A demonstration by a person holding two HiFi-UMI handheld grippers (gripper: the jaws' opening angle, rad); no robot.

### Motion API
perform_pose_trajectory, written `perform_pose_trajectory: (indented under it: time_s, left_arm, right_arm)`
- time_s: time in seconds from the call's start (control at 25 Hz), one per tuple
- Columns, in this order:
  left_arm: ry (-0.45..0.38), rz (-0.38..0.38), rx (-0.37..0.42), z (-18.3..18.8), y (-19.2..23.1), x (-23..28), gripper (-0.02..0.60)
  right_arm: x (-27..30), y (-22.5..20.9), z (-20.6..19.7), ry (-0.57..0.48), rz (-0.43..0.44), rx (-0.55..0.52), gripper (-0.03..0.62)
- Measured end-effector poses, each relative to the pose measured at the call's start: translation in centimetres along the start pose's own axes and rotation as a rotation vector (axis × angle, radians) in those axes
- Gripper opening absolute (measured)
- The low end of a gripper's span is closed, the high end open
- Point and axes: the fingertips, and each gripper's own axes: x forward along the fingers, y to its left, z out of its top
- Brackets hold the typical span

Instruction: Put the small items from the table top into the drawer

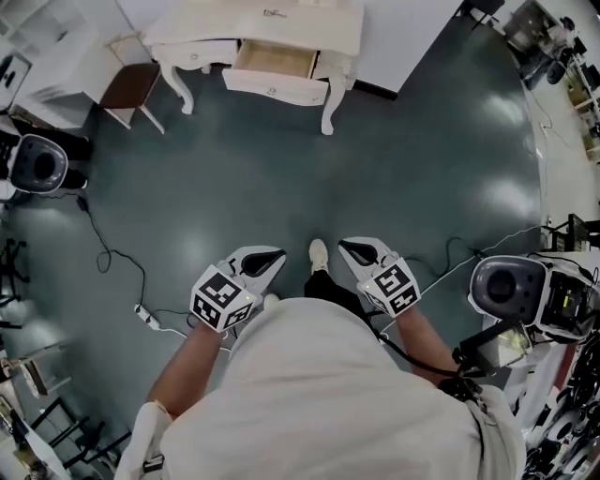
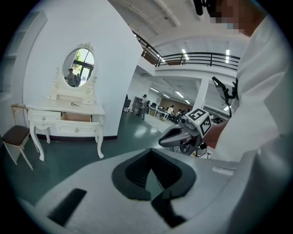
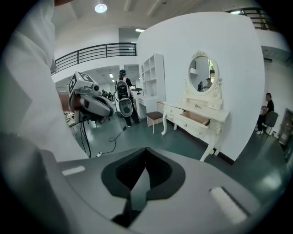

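The white dressing table (image 1: 281, 28) stands far ahead against the wall, its middle drawer (image 1: 277, 61) pulled open. A small dark item (image 1: 274, 12) lies on its top; it is too small to identify. Both grippers are held close to my body, far from the table. My left gripper (image 1: 272, 255) and my right gripper (image 1: 349, 247) are shut with nothing between the jaws. The left gripper view shows the table (image 2: 68, 109), the open drawer (image 2: 75, 118) and the right gripper (image 2: 181, 135). In the right gripper view the table (image 3: 201, 112) is at the right and the left gripper (image 3: 94, 105) at the left.
A brown-topped stool (image 1: 131, 84) stands left of the table. A cable (image 1: 112, 258) with a power strip (image 1: 145, 314) runs over the green floor at my left. Round-headed machines stand at the right (image 1: 511, 286) and left (image 1: 37, 164). My shoe (image 1: 319, 253) shows between the grippers.
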Motion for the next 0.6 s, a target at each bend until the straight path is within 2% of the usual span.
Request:
perform_pose_trajectory:
  time_s: [0.12,0.24,0.32,0.6]
  left_arm:
    - [0.012,0.027,0.006,3.1,1.8,4.0,0.002]
    - [0.011,0.061,0.011,6.5,3.4,7.6,0.002]
    - [0.001,0.085,0.011,8.3,4.4,9.6,0.002]
    - [0.004,0.135,-0.027,10.9,7.9,12.8,0.002]
  right_arm:
    - [0.5,-5.7,1.1,-0.025,0.017,-0.018,0.002]
    - [0.7,-10.9,1.9,-0.035,0.046,-0.02,0.058]
    - [1.0,-13.8,2.2,-0.04,0.064,-0.032,0.06]
    - [4.6,-21.6,3.9,-0.057,0.079,-0.046,0.064]
